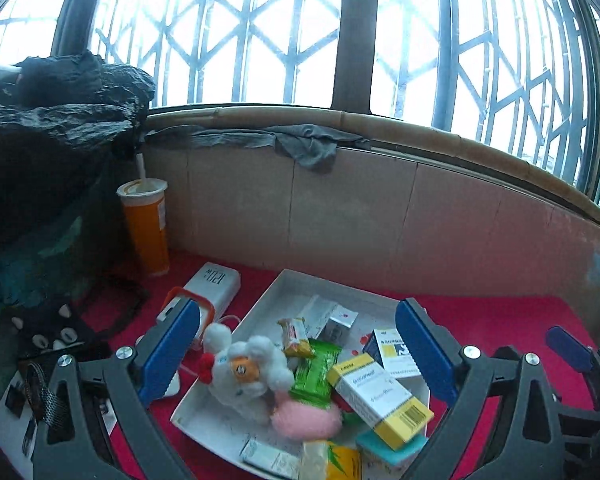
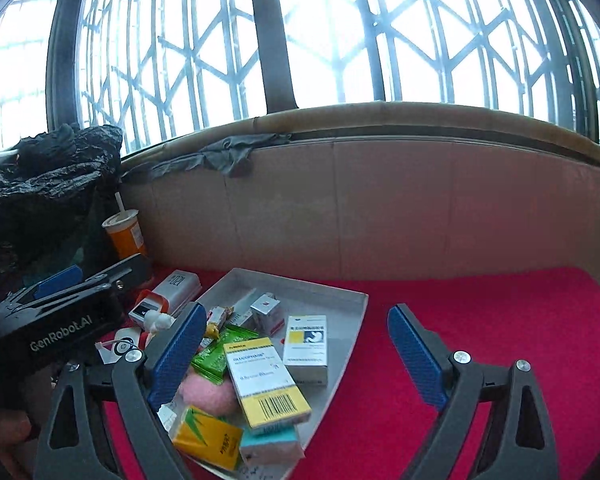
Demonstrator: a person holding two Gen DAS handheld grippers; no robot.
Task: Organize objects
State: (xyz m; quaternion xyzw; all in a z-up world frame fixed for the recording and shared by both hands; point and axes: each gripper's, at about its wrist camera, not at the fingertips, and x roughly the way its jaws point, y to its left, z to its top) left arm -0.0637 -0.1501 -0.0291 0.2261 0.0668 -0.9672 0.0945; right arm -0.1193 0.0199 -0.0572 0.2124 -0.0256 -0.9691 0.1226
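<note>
Left wrist view looks down on the white tray (image 1: 204, 384), which sits on the red cloth (image 1: 500, 320) under the window and holds nearly all the small things I am sorting. A white plush toy (image 1: 244, 368) lies on its left side, with a pink puff (image 1: 306, 420) against it. A green packet (image 1: 314, 372) lies in the middle, and a yellow-and-white medicine box (image 1: 380, 396) rests tilted across the heap, so the pile looks dropped in rather than laid flat. A second white box with a yellow square (image 1: 392, 354) lies behind it, and a yellow tissue pack (image 1: 332, 462) and a teal sponge (image 1: 392, 450) fill the near corner.

My left claw (image 1: 300, 356) hangs above the tray with its blue pads wide apart and nothing between them. My right claw (image 2: 296, 354) is spread wide too and grips nothing; its left pad is over the tray's contents and its right pad over bare red cloth. I judge both stand spread so they clear the heap.

Outside the tray, just beside its left edge, lie a white power bank (image 1: 216, 284) and a small orange-rimmed device (image 1: 180, 308), so I judge the sorting is not finished. An orange cup with a straw (image 1: 146, 228) stands further back by the wall, well apart.
</note>
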